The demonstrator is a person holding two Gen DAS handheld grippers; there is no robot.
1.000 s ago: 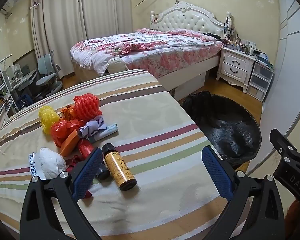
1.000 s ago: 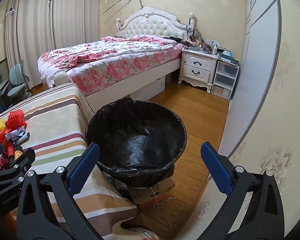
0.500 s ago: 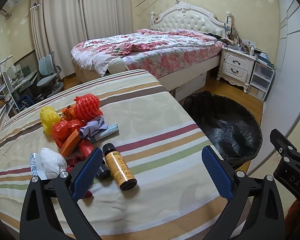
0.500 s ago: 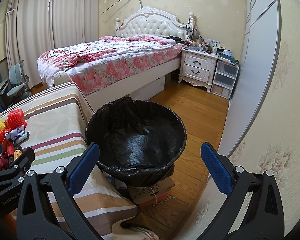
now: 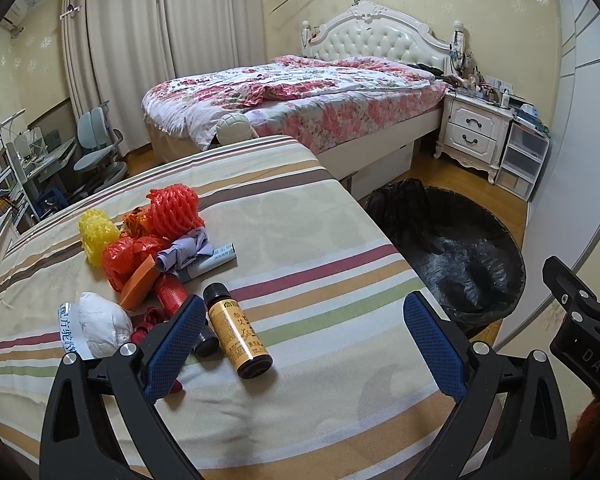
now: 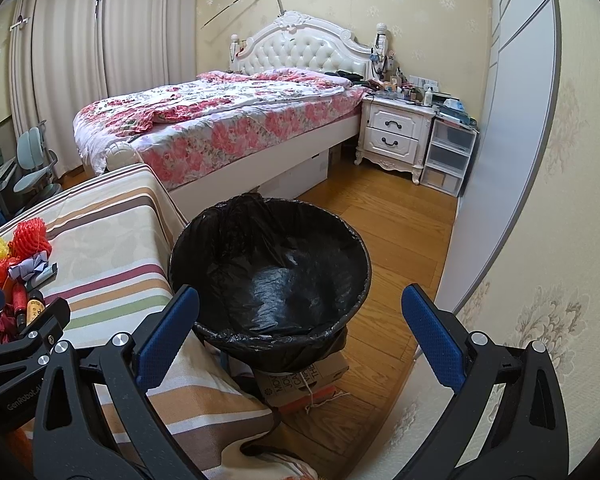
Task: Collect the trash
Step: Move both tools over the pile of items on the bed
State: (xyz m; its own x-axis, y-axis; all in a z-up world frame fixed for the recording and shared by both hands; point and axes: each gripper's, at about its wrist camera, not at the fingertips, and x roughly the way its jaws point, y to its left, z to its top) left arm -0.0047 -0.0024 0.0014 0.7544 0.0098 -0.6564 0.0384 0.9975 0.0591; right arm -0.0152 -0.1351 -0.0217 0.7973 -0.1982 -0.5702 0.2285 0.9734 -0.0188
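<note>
Both sets of jaws are spread wide with nothing in them. Left gripper (image 5: 304, 338) hangs over the striped tablecloth (image 5: 308, 240), its left finger right by a brown bottle (image 5: 238, 330) lying on its side. Trash pile's just past it: white wad (image 5: 100, 324), red foam net (image 5: 174, 212), yellow foam net (image 5: 96, 234). Right gripper (image 6: 300, 330) sits above the black-lined trash bin (image 6: 270, 276), which stands on a cardboard box (image 6: 300, 380) beside the table.

tablecloth (image 5: 300, 240): cream with maroon, tan, green stripes
bin liner (image 6: 276, 280): black
bottle (image 5: 238, 330): brown, yellow label
bedspread (image 6: 220, 120): pink floral
</note>
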